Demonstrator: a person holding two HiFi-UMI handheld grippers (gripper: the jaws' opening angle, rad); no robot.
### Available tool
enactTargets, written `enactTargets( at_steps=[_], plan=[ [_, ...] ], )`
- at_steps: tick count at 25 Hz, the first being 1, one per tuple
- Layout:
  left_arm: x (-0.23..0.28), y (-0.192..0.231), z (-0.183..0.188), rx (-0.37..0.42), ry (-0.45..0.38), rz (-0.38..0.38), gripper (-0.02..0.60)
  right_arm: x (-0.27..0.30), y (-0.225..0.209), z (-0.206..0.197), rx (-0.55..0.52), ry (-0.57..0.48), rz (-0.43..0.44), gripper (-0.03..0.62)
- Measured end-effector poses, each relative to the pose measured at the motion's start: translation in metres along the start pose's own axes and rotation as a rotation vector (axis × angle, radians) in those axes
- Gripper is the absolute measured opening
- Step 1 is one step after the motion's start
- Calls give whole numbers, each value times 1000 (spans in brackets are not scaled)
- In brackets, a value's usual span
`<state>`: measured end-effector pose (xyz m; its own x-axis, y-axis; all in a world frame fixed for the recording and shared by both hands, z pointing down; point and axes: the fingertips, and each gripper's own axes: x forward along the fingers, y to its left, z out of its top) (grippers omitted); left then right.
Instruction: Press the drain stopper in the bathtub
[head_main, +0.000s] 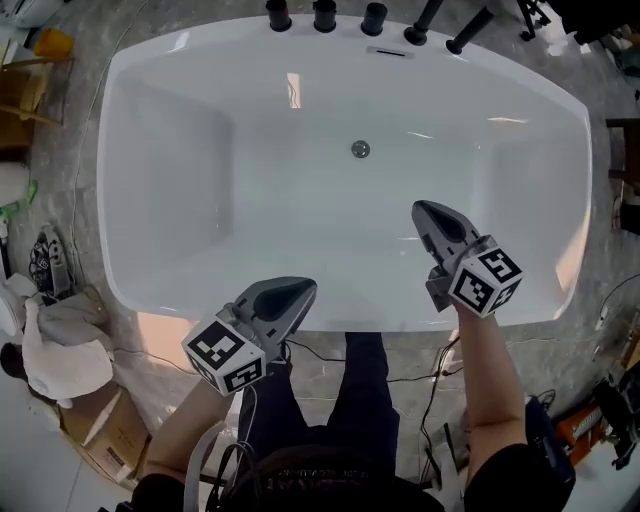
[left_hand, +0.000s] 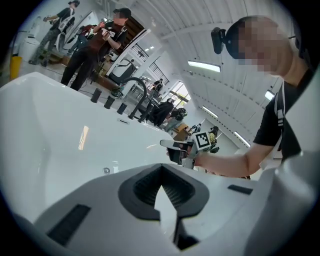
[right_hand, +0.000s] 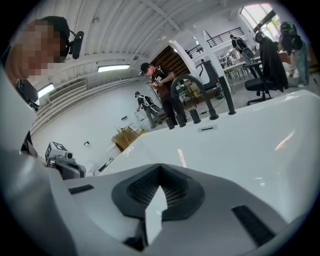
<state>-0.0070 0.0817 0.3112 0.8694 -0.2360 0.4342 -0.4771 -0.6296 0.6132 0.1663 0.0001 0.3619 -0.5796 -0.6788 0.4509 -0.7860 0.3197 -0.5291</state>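
Observation:
A white bathtub (head_main: 170, 150) fills the head view. Its round metal drain stopper (head_main: 360, 149) sits in the middle of the floor, towards the far wall, and shows small in the left gripper view as the stopper (left_hand: 106, 170). My left gripper (head_main: 305, 288) is shut and empty, hanging over the near rim. My right gripper (head_main: 420, 210) is shut and empty too, held inside the tub to the near right of the stopper and apart from it. In each gripper's own view, the left gripper (left_hand: 161, 172) and the right gripper (right_hand: 160, 175) have their jaws together.
Black tap fittings (head_main: 324, 15) line the far rim above an overflow slot (head_main: 388, 52). Cardboard boxes (head_main: 105, 425) and white cloth (head_main: 60, 340) lie at the left on the floor. Cables (head_main: 430, 380) run by my legs. People (left_hand: 87, 45) stand beyond the tub.

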Motion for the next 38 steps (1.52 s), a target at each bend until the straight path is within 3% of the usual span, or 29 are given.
enactTargets(
  at_steps=[8,14,20,38],
  plan=[
    [25,32,-18,87,20,4,9,54,-58,-23,3,47,-31,15],
    [44,52,-29,288,0,-27,9,107,-102,-51,24,97,-66,15],
    [62,80,-52,407,53,-42,9,158,-158,-84,59,143,-142,15],
    [83,145,-113,352,161,-32,9,265,-267,-194,36,322,-233,18]
  ],
)
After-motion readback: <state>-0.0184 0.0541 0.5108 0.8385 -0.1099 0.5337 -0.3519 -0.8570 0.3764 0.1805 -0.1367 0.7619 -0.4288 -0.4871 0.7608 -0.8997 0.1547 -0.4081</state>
